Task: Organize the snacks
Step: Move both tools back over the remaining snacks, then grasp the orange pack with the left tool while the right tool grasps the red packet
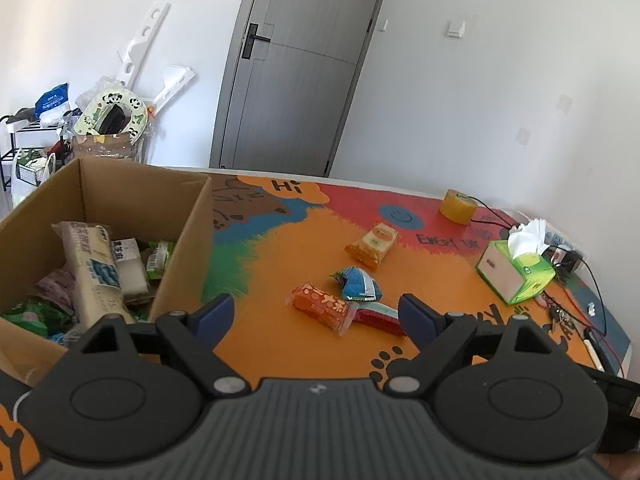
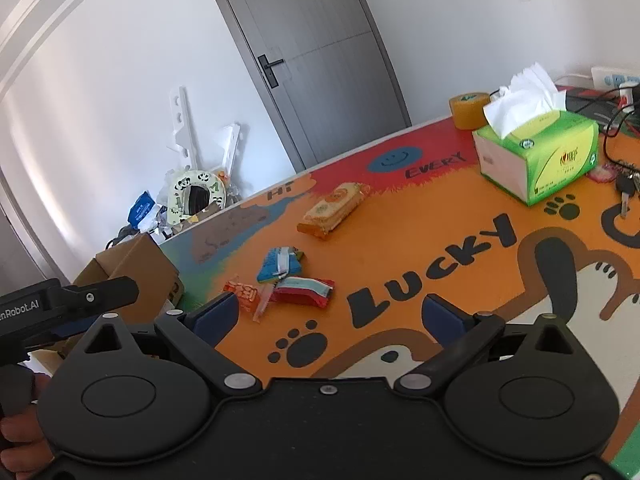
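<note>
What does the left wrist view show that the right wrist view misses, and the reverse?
Only the left wrist view looks inside the cardboard box, where packets already lie.

Only the right wrist view shows the keys, the LUCKY lettering and the left gripper's side at the frame edge.

Both show four loose snacks on the mat: the yellow packet, blue packet, orange packet and red packet, plus the tissue box, tape roll and door.

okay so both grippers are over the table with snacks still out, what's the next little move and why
Probably ease the left gripper forward and down onto the orange packet. Its jaws are open and empty, the packet lies nearest between them, and the cardboard box holding other snacks sits just to the left.
</note>
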### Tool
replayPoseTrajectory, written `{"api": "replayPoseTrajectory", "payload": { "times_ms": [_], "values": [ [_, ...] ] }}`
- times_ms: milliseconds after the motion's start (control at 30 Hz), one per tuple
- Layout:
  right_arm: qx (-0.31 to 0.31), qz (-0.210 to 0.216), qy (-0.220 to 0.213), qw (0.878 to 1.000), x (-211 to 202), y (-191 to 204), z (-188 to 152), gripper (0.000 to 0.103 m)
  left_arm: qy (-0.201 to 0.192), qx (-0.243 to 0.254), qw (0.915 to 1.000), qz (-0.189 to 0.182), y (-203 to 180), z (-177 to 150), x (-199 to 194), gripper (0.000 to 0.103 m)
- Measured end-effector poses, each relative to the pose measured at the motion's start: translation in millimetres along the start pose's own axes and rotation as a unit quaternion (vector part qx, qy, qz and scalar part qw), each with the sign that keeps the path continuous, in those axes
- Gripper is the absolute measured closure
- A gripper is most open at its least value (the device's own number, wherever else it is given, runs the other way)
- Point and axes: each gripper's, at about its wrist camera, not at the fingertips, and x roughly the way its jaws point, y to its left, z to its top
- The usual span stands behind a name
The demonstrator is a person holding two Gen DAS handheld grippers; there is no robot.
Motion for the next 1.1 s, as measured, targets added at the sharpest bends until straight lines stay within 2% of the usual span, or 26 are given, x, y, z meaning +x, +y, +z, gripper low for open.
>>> {"api": "replayPoseTrajectory", "payload": {
  "times_ms": [167, 433, 767, 1100],
  "values": [
    [0.007, 0.004, 0.013, 1.000, 12.9, -9.2, -0.9, 0.009, 0.005, 0.006, 1.0000, 0.001, -4.0, -0.2, 12.9, 0.017],
    [0.011, 0.019, 0.029, 0.999, 36.0, -11.6, 4.7, 0.011, 0.012, 0.018, 0.9997, 0.013, -11.3, 1.5, 36.3, 0.018],
    [-0.008, 0.033, 0.050, 0.998, 70.8, 0.5, 17.3, 0.016, 0.032, 0.006, 0.9993, 0.018, -8.5, 9.1, 67.8, 0.038],
    [-0.026, 0.052, 0.071, 0.996, 101.9, 11.5, 28.9, 0.017, 0.043, -0.014, 0.9979, 0.047, -0.4, 18.8, 82.1, 0.047]
  ]
}}
